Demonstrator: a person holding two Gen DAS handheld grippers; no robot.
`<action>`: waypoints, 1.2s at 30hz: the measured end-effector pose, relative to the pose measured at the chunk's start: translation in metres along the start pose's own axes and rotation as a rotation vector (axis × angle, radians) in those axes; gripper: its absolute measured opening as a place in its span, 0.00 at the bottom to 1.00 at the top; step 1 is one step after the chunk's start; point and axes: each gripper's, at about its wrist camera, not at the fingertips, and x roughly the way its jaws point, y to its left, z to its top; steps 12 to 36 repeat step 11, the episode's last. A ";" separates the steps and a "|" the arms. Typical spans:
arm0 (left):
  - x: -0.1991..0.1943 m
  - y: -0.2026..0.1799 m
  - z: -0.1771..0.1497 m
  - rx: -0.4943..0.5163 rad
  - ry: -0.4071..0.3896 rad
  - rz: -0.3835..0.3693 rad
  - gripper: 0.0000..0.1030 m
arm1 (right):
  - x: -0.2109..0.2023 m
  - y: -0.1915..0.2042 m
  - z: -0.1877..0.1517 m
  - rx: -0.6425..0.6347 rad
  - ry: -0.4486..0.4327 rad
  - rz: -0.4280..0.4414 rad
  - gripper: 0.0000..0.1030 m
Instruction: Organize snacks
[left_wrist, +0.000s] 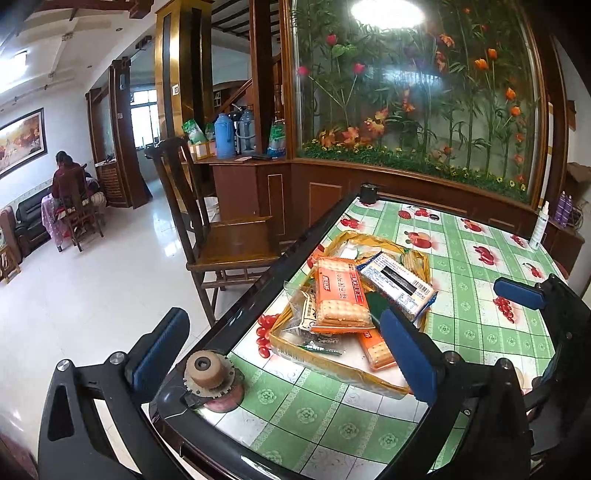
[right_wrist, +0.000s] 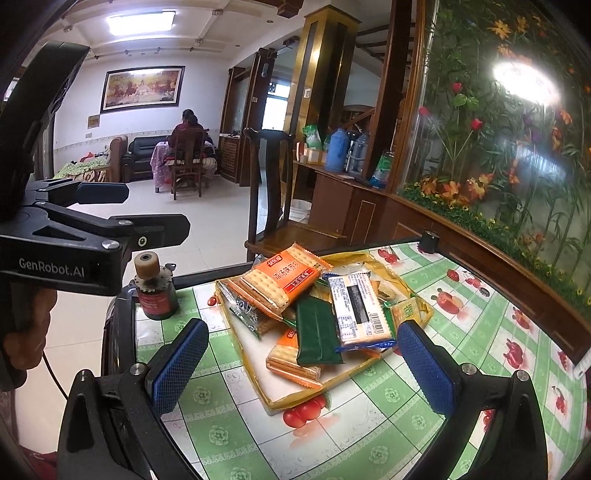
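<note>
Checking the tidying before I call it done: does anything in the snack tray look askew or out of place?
Yes. The packets lie heaped crosswise in the yellow tray: an orange cracker pack leans over its far rim, a white pack lies label-side up across a dark green packet. Nothing looks spilled or torn.

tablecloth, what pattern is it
Green-and-white checks with red fruit prints on the tablecloth; clearest in the right wrist view.

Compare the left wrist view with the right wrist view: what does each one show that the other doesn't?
Only the left wrist view shows the white spray bottle at the table's far edge. Only the right wrist view shows the hand holding the left gripper. Both show the yellow tray piled with cracker packs, the orange pack on top, the small red jar and the wooden chair.
</note>
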 end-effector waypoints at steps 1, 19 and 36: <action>0.000 -0.001 0.000 0.008 -0.004 -0.005 1.00 | 0.000 0.000 0.000 -0.003 -0.001 -0.001 1.00; -0.007 -0.002 0.004 0.016 -0.031 0.021 1.00 | 0.002 0.001 0.001 -0.010 0.002 0.000 1.00; -0.007 -0.002 0.004 0.016 -0.031 0.021 1.00 | 0.002 0.001 0.001 -0.010 0.002 0.000 1.00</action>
